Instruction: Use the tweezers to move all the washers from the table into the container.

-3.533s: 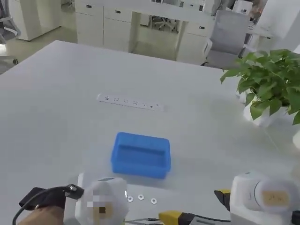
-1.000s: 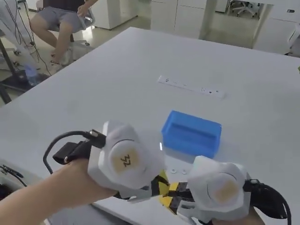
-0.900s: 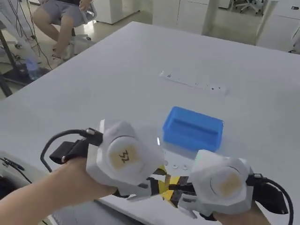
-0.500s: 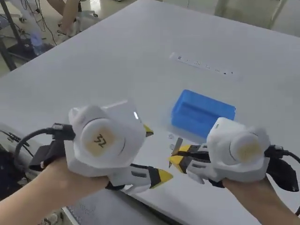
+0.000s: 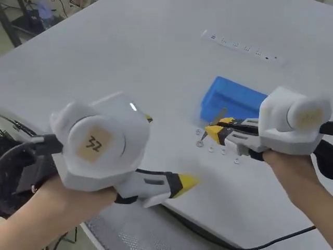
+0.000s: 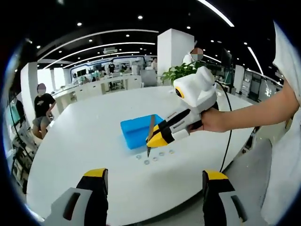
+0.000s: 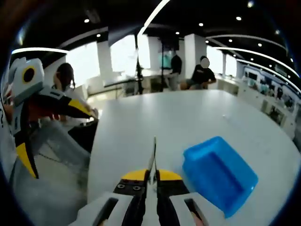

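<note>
- the tweezers (image 6: 150,136) sit clamped in the right tongs (image 6: 157,137), whose jaws are closed narrow on the shaft; the right gripper view shows the thin blade rising straight out between the two pressed jaws.
- in the left gripper view the tweezers' long axis is close to upright, tip down. the upper end crosses in front of the blue container (image 6: 136,132)'s near wall, and the tip is just in front of that wall.
- in the head view the tweezers (image 5: 210,129) slant instead, with the tip low and away from the container (image 5: 234,99) and the back end up towards it.
- whether the tip touches the counter (image 5: 130,62) cannot be told.
- five washers (image 5: 210,149) lie flat on the counter in a loose row just in front of the container's near wall, and the tweezer tip is right by the end of the row.
- the left tongs (image 5: 166,151) are spread wide with nothing between them. they are held well to the near side of the container, yellow tips pointing towards it.
- a round tan disc (image 5: 98,143) on the left tongs' white body carries a dark zigzag mark like two z's.
- a white power strip (image 5: 239,46) lies on the counter beyond the container's far wall. any print on it is too small to read.
</note>
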